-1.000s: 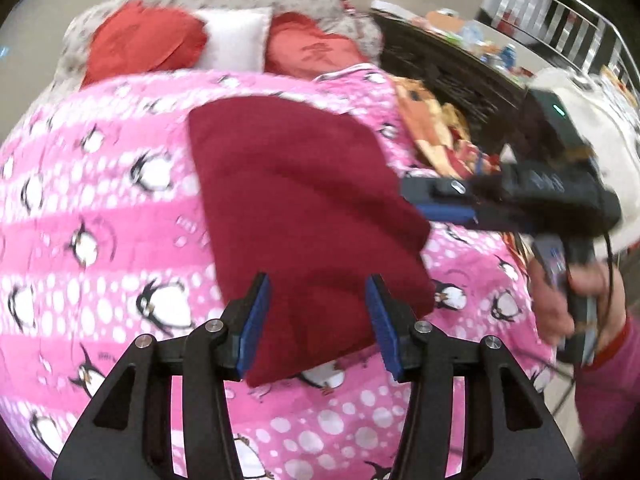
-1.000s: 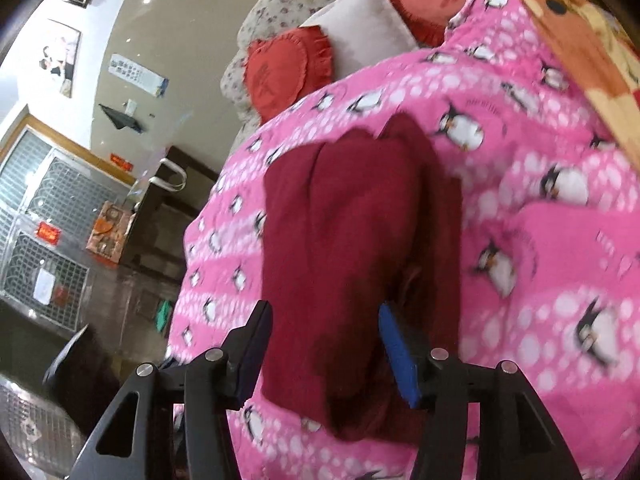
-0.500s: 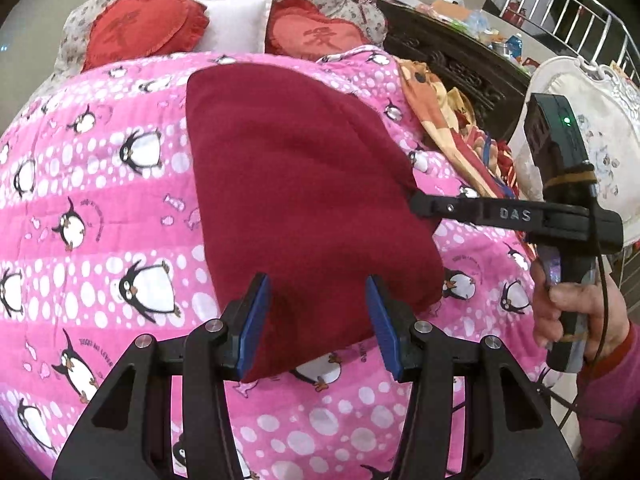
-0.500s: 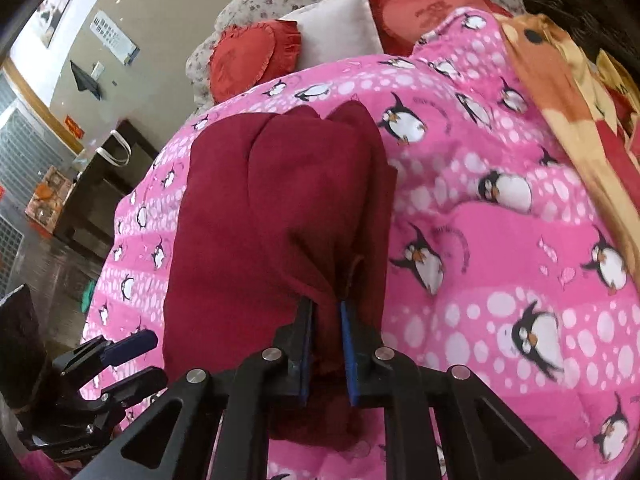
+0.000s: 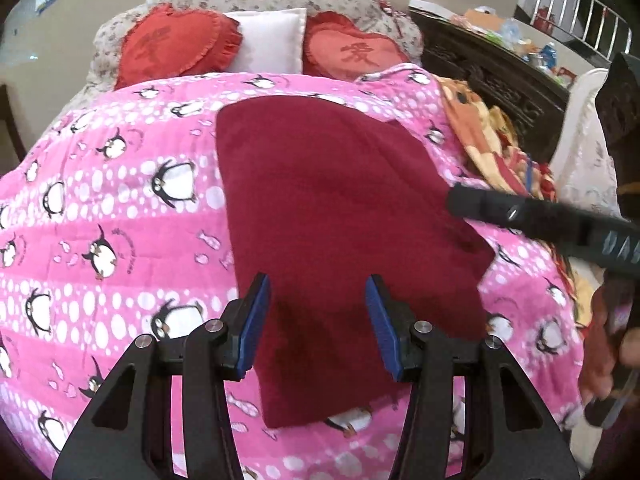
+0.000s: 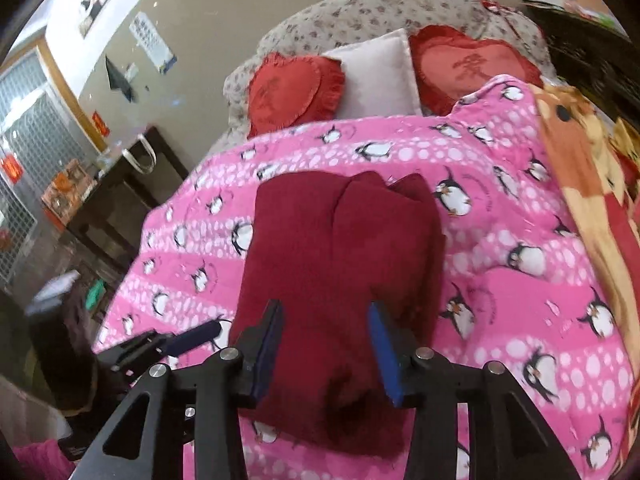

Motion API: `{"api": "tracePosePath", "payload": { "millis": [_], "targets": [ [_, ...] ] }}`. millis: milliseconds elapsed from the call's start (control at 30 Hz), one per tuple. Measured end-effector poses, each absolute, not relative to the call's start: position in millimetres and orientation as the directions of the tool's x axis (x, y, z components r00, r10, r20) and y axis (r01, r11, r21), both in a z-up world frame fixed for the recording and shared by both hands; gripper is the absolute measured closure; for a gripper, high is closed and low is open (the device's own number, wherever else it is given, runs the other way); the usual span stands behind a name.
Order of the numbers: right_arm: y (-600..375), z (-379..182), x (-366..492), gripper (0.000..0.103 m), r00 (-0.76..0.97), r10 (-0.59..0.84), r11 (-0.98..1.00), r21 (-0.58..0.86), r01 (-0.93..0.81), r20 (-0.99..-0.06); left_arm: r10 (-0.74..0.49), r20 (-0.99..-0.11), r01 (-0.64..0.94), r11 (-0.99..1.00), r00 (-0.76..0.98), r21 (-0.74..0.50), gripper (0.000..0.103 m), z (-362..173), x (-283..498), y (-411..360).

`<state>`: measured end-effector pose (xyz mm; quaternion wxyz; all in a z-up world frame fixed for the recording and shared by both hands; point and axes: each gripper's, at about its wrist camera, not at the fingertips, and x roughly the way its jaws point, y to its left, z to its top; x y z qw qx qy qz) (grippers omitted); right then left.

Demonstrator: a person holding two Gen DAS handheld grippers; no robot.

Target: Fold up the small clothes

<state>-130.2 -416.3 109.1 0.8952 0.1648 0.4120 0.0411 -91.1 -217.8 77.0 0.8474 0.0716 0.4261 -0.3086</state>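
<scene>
Nearest, the left claw [image 5: 318, 322] tilts down over the near end of the dark red garment [image 5: 340, 216], jaws apart, gripping nothing. The right claw [image 6: 326, 346], also angled down, has just been opening, cloth between its spread jaws. The garment lies folded on the pink penguin blanket [image 5: 100, 208], red heart cushions [image 5: 176, 46] beyond

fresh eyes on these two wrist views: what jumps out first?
A dark red garment lies folded in the middle of a loud pink penguin blanket, right ahead of both grippers. Behind it, at the head of the bed, two red heart cushions flank a white pillow. The right gripper, jaws just reopened, straddles the garment's near edge.
</scene>
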Motion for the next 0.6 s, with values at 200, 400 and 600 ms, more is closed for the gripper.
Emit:
{"api": "tracePosePath", "payload": {
  "millis": [200,400,600],
  "targets": [
    [-428.5,62.0,-127.2,0.064,0.587,0.113,0.959,0.242,0.147,-0.802,-0.417,-0.801,0.562,0.818,0.429,-0.124,0.054,59.5,-77.9,-226.1],
    [-432.9,40.3,-129.8,0.064,0.585,0.141,0.945,0.284,0.161,-0.799,-0.395,-0.803,0.552,0.828,0.447,-0.101,0.049,52.3,-75.1,-231.9],
    [-434.1,50.3,-138.5,0.064,0.59,0.162,0.93,0.322,0.176,-0.791,-0.399,-0.798,0.538,0.835,0.452,-0.113,0.049,55.6,-78.1,-226.8]
  ]
}}
